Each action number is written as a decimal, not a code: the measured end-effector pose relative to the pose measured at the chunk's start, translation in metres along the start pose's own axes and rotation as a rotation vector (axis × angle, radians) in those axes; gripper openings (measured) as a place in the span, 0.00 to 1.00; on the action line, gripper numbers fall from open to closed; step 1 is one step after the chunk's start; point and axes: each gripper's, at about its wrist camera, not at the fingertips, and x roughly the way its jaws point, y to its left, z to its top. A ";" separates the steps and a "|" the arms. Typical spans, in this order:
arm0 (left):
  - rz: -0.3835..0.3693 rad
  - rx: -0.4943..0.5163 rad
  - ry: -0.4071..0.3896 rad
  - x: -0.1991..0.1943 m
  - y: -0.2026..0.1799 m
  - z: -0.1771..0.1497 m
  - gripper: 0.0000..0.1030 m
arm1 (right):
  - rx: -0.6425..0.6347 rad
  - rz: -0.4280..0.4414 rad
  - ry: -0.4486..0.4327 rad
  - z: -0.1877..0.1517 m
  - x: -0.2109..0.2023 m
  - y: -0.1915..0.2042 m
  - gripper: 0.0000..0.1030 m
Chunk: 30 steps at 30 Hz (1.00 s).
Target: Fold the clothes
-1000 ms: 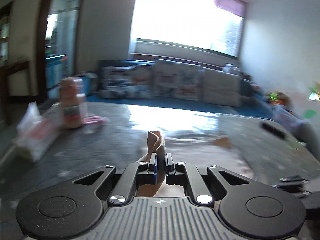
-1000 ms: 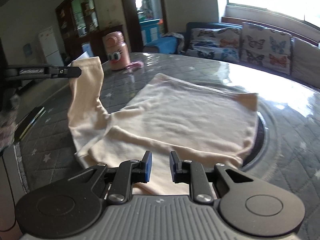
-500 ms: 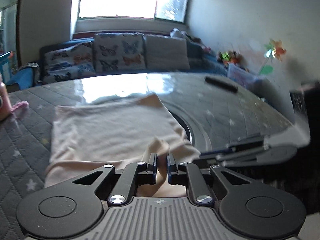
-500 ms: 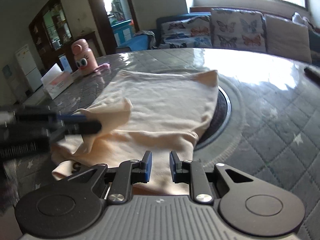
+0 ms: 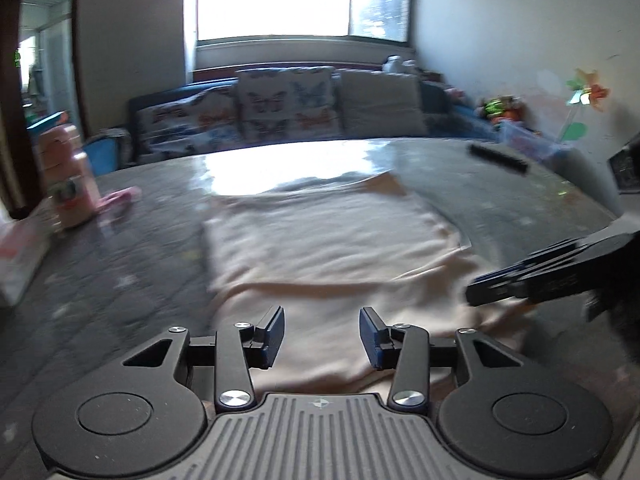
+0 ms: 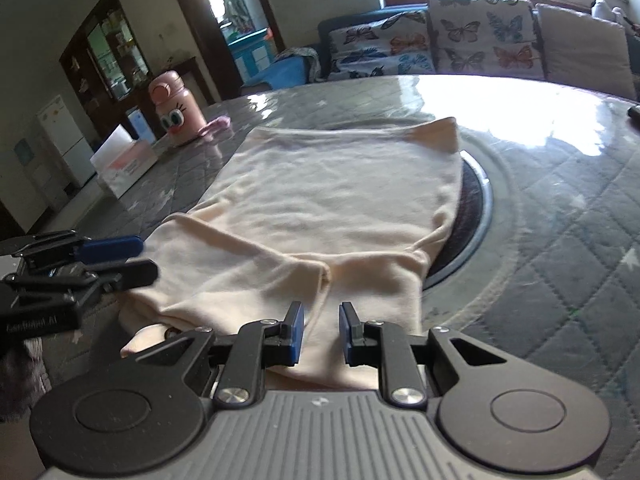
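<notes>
A cream garment [image 5: 332,240] lies spread on the grey quilted table [image 5: 120,280], with both sleeves folded in over its near part [image 6: 256,272]. My left gripper [image 5: 322,334] is open and empty, just above the garment's near edge; it also shows at the left of the right wrist view [image 6: 120,258]. My right gripper [image 6: 320,334] is open with a narrow gap, empty, over the garment's near edge; it shows at the right of the left wrist view [image 5: 492,284].
A pink bottle [image 6: 176,110] and a small pink item [image 6: 216,125] stand at the table's far left, with a white box [image 6: 122,160] nearer. A dark round insert [image 6: 468,216] lies under the garment's right side. A black remote [image 5: 498,158] lies far right. A sofa [image 6: 440,36] stands behind.
My left gripper has let go of the sleeve, opened wide and drawn back; the sleeve now lies folded on the garment. My right gripper has stayed put.
</notes>
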 end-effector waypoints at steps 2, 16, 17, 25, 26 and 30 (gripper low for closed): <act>0.039 0.000 0.014 -0.004 0.013 -0.008 0.46 | 0.000 0.009 0.015 0.000 0.004 0.003 0.18; 0.049 0.075 0.045 -0.012 0.019 -0.039 0.47 | -0.004 0.023 0.062 0.000 0.007 0.016 0.21; 0.048 0.068 0.045 -0.011 0.019 -0.038 0.47 | -0.009 0.020 0.064 0.001 0.007 0.017 0.19; 0.072 0.056 0.046 -0.006 0.023 -0.038 0.04 | -0.068 -0.026 0.001 0.009 -0.009 0.025 0.03; 0.072 0.064 0.040 -0.009 0.022 -0.039 0.03 | -0.084 -0.034 -0.015 0.011 -0.013 0.027 0.03; 0.068 0.105 0.022 -0.021 0.018 -0.040 0.03 | -0.155 -0.075 -0.094 0.021 -0.034 0.036 0.03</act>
